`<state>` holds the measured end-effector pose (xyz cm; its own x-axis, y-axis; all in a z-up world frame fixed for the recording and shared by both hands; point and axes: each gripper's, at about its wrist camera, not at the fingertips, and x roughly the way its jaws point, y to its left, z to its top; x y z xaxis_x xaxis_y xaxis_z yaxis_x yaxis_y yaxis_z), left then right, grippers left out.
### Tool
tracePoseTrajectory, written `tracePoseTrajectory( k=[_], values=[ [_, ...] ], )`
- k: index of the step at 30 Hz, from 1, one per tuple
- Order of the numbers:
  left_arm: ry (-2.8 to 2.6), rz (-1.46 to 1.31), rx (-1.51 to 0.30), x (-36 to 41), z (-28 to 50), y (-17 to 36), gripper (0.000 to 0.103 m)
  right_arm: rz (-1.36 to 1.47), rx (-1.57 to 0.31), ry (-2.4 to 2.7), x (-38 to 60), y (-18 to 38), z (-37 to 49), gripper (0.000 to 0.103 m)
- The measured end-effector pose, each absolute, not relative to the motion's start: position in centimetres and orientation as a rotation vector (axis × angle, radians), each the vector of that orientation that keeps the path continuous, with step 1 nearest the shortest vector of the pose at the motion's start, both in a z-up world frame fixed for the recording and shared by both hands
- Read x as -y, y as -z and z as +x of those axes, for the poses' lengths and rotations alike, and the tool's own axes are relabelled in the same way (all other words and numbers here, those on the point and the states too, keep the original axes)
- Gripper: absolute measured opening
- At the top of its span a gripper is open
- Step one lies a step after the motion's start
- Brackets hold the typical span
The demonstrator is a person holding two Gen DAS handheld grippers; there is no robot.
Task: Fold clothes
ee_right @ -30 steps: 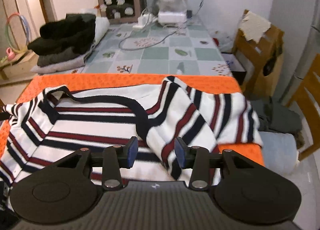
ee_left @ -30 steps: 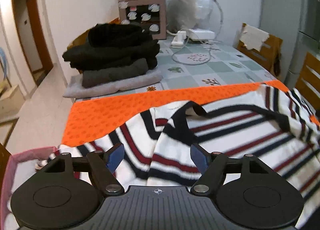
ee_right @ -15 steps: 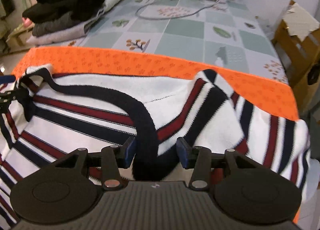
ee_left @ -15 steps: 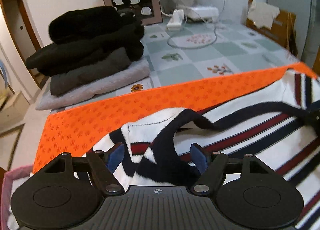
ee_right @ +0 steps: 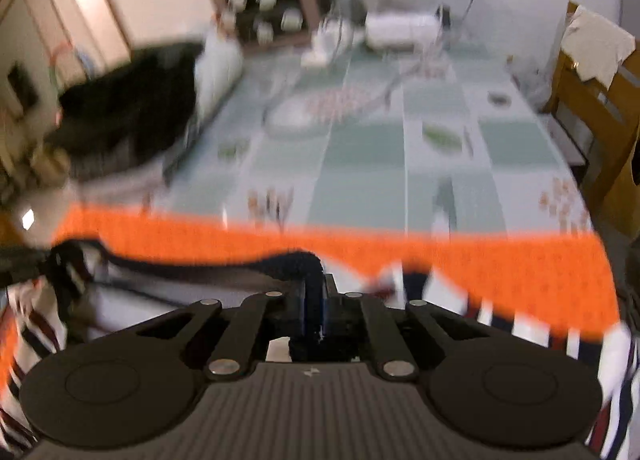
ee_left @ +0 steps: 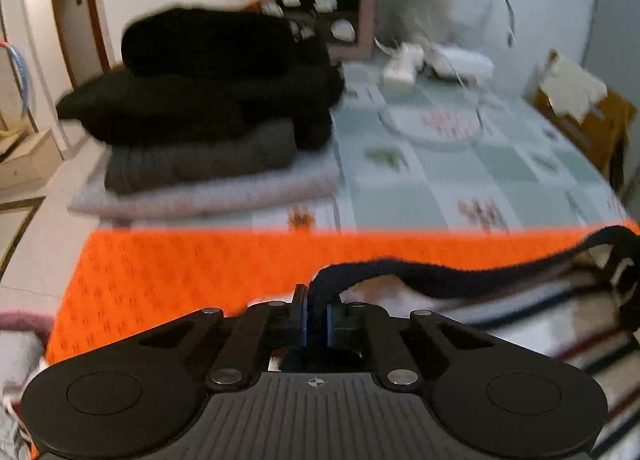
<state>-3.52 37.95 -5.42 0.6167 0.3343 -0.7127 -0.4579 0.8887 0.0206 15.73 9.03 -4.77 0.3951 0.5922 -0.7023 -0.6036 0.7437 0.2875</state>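
Now, from the left wrist: left gripper (ee_left: pixel 316 314) closing, blue fingers (ee_left: pixel 303 316) already pinching the dark navy collar band (ee_left: pixel 432 274) of the striped sweater (ee_left: pixel 560 324), band pulled taut and running off to the right; sweater body lying below and right on the orange cloth (ee_left: pixel 180 264) over the worktop (ee_left: pixel 460 180), white with dark and red stripes, soft and blurred; folded stack of dark clothes (ee_left: pixel 212 100) well apart, far left on the worktop

From the right wrist: right gripper (ee_right: pixel 316 310) closing too, fingers (ee_right: pixel 326 312) clamped on the same navy band (ee_right: pixel 292 260) at its other end, band stretching leftward; striped knit spilling left and right over the orange cloth (ee_right: pixel 500 268)

Step in hand, by judgement: neckline grasp at both shoulders, opening of the fold. Next move likely calls for lifting both ends level and together, keeping the band taut, then carrying the top edge over so the fold lands square; limp knit, apt to sag or bunch if one side leads
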Motion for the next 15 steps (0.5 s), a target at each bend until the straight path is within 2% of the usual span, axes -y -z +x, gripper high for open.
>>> tracePoseTrajectory(
  k=[4,7,11,12,14,15],
  values=[
    [-0.484,-0.186,-0.794,-39.5,-0.3,5.4,0.011,-0.004,-0.873,-0.735,-11.3,4.7,19.6,0.009],
    [-0.491,-0.186,-0.837,-40.2,1.2,6.8,0.011,-0.044,-0.912,-0.714,-13.1,6.7,21.5,0.009],
    [-0.476,-0.207,-0.890,-40.6,1.8,8.9,0.018,-0.100,-0.969,-0.704,-14.7,9.4,22.4,0.010],
    [-0.463,-0.211,-0.891,-40.7,1.7,9.0,0.030,-0.107,-0.980,-0.703,-14.9,9.9,22.5,0.011],
    [-0.418,-0.226,-0.898,-40.8,1.3,9.0,0.086,-0.079,-0.987,-0.708,-14.6,10.1,22.4,0.019],
    [-0.392,-0.227,-0.889,-40.8,0.9,8.7,0.093,-0.053,-0.985,-0.715,-14.3,10.0,22.3,0.031]
  ],
)
